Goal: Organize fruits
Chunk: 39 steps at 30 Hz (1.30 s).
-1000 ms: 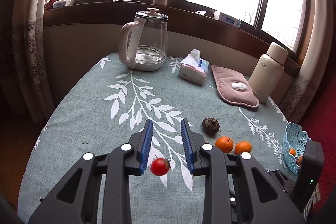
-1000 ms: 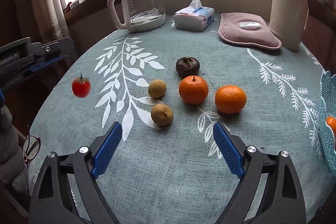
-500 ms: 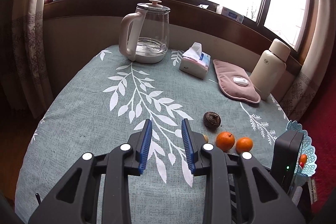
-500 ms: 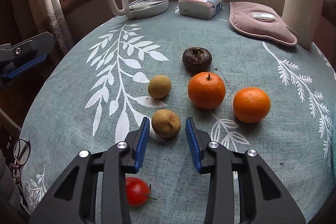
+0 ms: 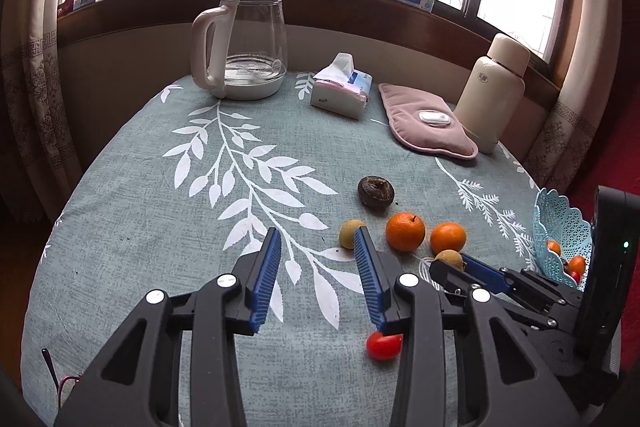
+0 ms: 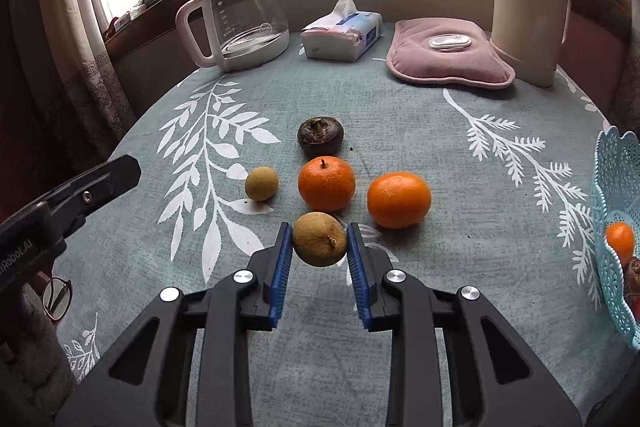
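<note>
Right gripper (image 6: 318,243): clamped on brown longan (image 6: 319,239), just in front of the oranges.
Left gripper (image 5: 316,259): jaws opening, nothing between them.
Cherry tomato (image 5: 384,345): on tablecloth (image 5: 160,219).
Basket (image 6: 614,227): right edge.

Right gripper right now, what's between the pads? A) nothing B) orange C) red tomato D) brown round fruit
D: the right gripper is shut on the brown round fruit, blue pads pressed on both its sides; the two oranges lie just beyond it on the cloth.
</note>
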Each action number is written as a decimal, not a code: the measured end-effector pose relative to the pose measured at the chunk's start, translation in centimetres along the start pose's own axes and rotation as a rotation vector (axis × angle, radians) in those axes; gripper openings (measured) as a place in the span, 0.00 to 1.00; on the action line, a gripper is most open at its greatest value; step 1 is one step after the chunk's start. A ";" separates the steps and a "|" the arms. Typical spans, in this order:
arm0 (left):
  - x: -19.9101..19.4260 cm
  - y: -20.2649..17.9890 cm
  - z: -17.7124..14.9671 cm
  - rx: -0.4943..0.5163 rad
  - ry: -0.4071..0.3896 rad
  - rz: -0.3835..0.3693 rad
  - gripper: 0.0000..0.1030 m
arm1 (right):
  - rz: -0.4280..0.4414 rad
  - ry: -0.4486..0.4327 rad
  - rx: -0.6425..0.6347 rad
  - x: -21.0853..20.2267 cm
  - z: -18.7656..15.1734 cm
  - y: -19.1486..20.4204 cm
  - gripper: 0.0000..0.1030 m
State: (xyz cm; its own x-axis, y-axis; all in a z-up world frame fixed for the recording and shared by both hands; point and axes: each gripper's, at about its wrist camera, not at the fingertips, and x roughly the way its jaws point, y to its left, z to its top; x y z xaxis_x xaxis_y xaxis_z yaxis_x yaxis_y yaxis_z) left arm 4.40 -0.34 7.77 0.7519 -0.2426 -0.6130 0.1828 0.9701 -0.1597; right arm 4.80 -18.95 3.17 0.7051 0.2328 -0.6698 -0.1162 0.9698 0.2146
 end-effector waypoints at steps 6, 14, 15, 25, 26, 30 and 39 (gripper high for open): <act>1.4 -1.2 -2.1 -0.011 0.080 -0.052 0.38 | -0.031 -0.035 0.056 -2.2 -0.6 -2.7 0.28; 2.8 -3.5 -4.7 0.026 0.148 -0.084 0.38 | -0.061 -0.074 0.085 -4.9 -1.4 -5.0 0.28; 3.0 -3.7 -5.0 0.033 0.154 -0.082 0.38 | -0.063 -0.083 0.089 -5.3 -1.3 -5.2 0.28; 4.2 -4.3 -6.0 0.062 0.206 -0.096 0.37 | -0.081 -0.126 0.106 -7.8 -1.5 -6.8 0.28; 4.2 -4.3 -6.0 0.061 0.206 -0.098 0.37 | -0.082 -0.129 0.108 -8.0 -1.6 -6.9 0.28; 4.3 -4.0 -6.1 0.047 0.207 -0.117 0.37 | -0.094 -0.145 0.119 -8.9 -1.8 -7.6 0.28; 4.0 -3.6 -6.0 0.019 0.189 -0.105 0.31 | -0.155 -0.182 0.178 -11.2 -2.3 -11.3 0.28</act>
State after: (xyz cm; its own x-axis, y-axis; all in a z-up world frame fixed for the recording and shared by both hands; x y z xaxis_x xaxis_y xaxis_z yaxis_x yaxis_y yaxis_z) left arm 2.95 -4.83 1.29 0.5961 -0.3382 -0.7282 0.2672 0.9388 -0.2173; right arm -3.39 -32.34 6.58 0.8208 0.0498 -0.5691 0.1159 0.9610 0.2512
